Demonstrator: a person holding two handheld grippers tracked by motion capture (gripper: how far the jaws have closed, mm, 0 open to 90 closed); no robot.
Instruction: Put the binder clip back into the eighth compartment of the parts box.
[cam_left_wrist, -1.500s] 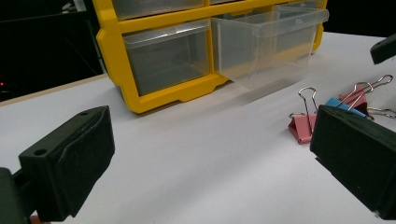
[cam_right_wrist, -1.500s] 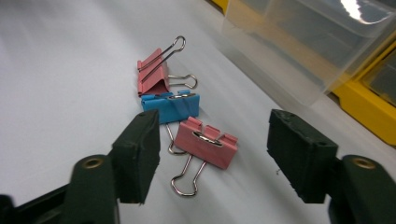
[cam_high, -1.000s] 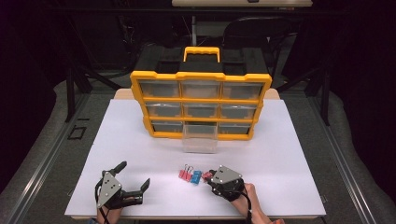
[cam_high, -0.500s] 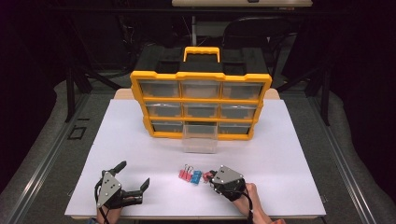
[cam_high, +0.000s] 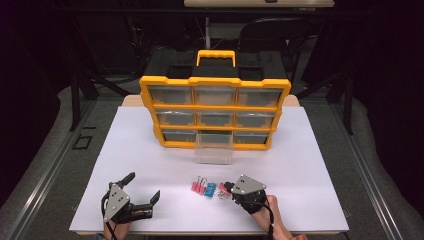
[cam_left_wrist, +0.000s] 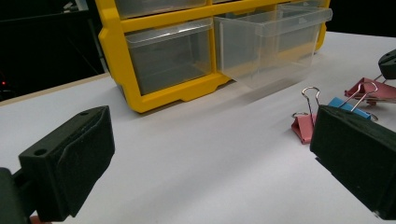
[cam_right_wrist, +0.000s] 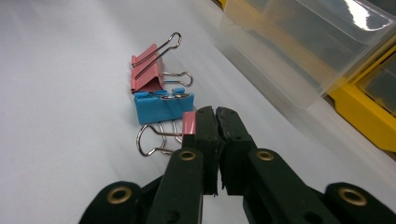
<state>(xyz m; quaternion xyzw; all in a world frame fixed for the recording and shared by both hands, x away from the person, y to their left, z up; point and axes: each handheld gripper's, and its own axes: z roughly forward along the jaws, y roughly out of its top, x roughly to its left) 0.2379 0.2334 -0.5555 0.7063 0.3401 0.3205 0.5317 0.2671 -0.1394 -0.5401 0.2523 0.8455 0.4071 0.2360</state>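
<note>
Three binder clips lie in a row near the table's front edge: a pink binder clip (cam_high: 197, 187) (cam_right_wrist: 147, 72) (cam_left_wrist: 302, 128), a blue binder clip (cam_high: 210, 188) (cam_right_wrist: 163, 107) (cam_left_wrist: 341, 103), and a second pink clip (cam_high: 223, 189) (cam_right_wrist: 189, 122). My right gripper (cam_high: 228, 189) (cam_right_wrist: 215, 112) has just been closing. Its jaws now meet, with that second pink clip against the left tip. I see nothing between the pads. My left gripper (cam_high: 144, 186) (cam_left_wrist: 210, 163) rests wide open to the left of the clips, holding nothing.
A yellow drawer organizer (cam_high: 215, 107) (cam_left_wrist: 116, 56) stands upright at the middle of the white table (cam_high: 310, 165). Its clear bottom-middle drawer (cam_high: 214, 148) (cam_left_wrist: 271, 42) (cam_right_wrist: 299, 46) is pulled out toward the clips. A person's hands reach in from the front edge.
</note>
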